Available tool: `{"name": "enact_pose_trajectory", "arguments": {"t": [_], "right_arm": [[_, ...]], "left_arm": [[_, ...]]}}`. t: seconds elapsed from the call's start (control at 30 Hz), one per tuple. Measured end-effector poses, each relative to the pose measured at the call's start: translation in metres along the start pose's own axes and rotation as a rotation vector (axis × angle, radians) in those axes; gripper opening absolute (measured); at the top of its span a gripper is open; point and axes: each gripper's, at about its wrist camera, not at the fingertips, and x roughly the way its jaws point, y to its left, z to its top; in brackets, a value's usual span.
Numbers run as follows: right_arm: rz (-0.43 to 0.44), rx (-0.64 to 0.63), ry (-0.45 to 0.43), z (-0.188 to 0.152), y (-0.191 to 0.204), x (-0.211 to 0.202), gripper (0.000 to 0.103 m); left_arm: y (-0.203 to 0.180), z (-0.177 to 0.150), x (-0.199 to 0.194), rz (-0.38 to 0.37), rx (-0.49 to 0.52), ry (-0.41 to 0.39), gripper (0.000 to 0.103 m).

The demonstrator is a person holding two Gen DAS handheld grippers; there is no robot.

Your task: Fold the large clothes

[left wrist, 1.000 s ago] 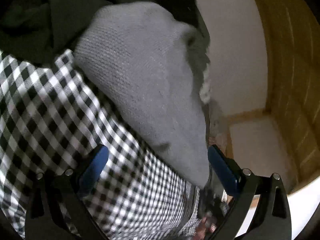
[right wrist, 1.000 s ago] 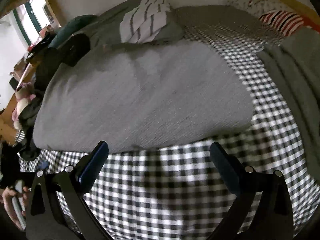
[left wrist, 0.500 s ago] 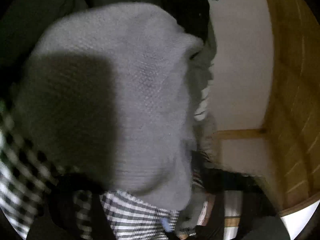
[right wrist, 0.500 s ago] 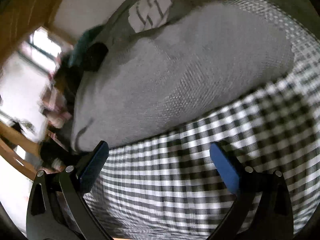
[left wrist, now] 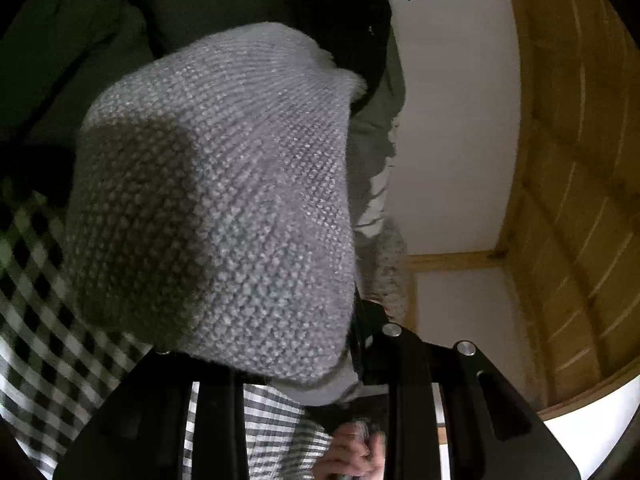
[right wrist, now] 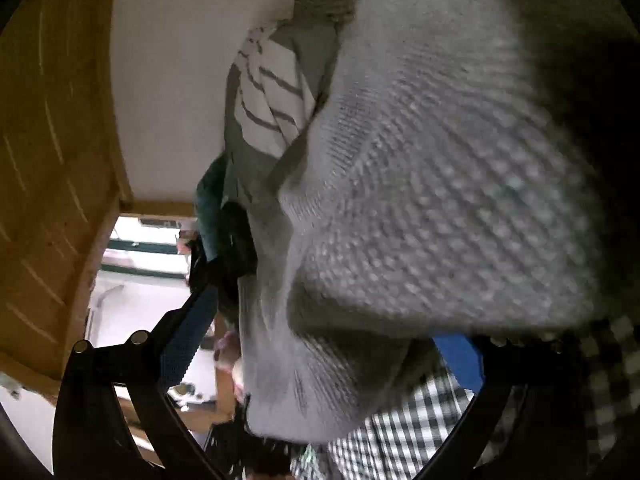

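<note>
A folded grey knit sweater [left wrist: 224, 208] fills the left wrist view, lying on a black-and-white checked bedcover [left wrist: 36, 312]. My left gripper [left wrist: 276, 364] is pushed in at its near edge; the knit covers both fingertips, so the jaw gap is hidden. In the right wrist view the same sweater [right wrist: 432, 208] bulges close to the lens. My right gripper [right wrist: 324, 344] stands wide around its edge, the blue pads [right wrist: 460, 356] apart with cloth between them.
A wooden bed frame [left wrist: 568, 200] and white wall [left wrist: 452, 128] are at the right. A striped white-and-grey garment [right wrist: 272, 104] and dark clothes [left wrist: 100, 40] lie beyond the sweater. The checked bedcover [right wrist: 404, 432] shows below it.
Both grippers have moved forward into the sweater's edge and tilted. The left blue pads, visible a second ago, are now under the knit. The right view has rolled sideways.
</note>
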Motion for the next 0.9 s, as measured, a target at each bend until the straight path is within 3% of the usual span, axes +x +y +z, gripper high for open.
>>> {"name": "enact_pose_trajectory", "arguments": {"t": [0.07,0.2,0.47,0.67,0.83,0.87,0.9], "right_arm": [[-0.028,0.050,-0.030,0.000,-0.012,-0.013,0.030],[0.045,0.065,-0.036,-0.005,-0.024,-0.039,0.021],[0.143,0.030,-0.055,-0.017,-0.017,-0.109,0.018],[0.109,0.008,-0.033,-0.025,-0.023,-0.167,0.018],[0.033,0.026,0.003,-0.028,-0.057,-0.184,0.020],[0.006,0.054,0.002,-0.026,-0.066,-0.180,0.027],[-0.007,0.080,-0.007,-0.023,-0.070,-0.175,0.049]], "left_arm": [[0.002,-0.004,0.000,0.045,0.032,-0.010,0.026],[0.011,-0.010,-0.004,0.093,0.039,0.001,0.026],[0.014,-0.037,-0.018,0.122,0.061,0.073,0.026],[0.014,-0.091,-0.031,0.152,0.062,0.131,0.026],[0.013,-0.117,-0.032,0.247,0.076,0.117,0.031],[0.011,-0.116,-0.030,0.262,0.088,0.111,0.035],[0.008,-0.110,-0.026,0.273,0.098,0.107,0.036]]}}
